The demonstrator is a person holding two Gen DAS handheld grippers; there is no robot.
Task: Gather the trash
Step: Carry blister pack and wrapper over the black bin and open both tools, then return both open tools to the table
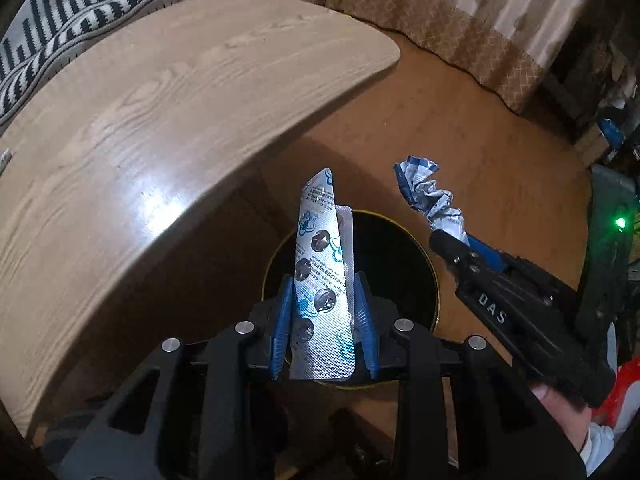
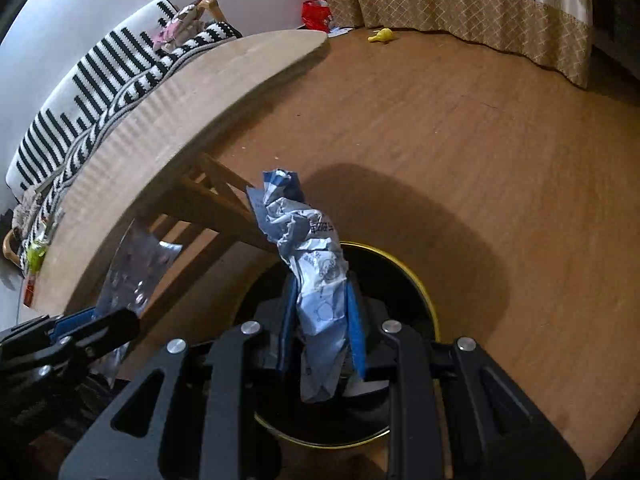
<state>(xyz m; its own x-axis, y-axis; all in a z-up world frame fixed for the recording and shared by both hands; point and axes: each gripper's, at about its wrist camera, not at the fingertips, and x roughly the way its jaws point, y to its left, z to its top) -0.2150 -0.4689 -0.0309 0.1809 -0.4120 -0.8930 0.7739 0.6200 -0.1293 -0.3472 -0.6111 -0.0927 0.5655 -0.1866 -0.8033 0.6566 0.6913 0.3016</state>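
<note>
My left gripper (image 1: 325, 300) is shut on a silver blister pack (image 1: 320, 264) with blue print, which stands up between the blue pads. Below it on the floor is a round black bin (image 1: 400, 264) with a gold rim. My right gripper (image 2: 320, 304) is shut on a crumpled blue and white wrapper (image 2: 308, 248), held above the same bin (image 2: 404, 292). In the left wrist view the right gripper (image 1: 452, 240) and its wrapper (image 1: 424, 196) hang to the right of the bin. The right wrist view has the left gripper (image 2: 104, 320) and the blister pack (image 2: 136, 264) at its lower left.
A light wooden table (image 1: 160, 120) curves along the left, its edge next to the bin. A striped black and white cushion (image 2: 92, 80) lies behind it. Curtains (image 1: 460, 12) hang at the back. A red bag (image 2: 316, 14) and a small yellow object (image 2: 382, 35) lie on the brown floor. A hand (image 1: 560, 400) holds the right gripper.
</note>
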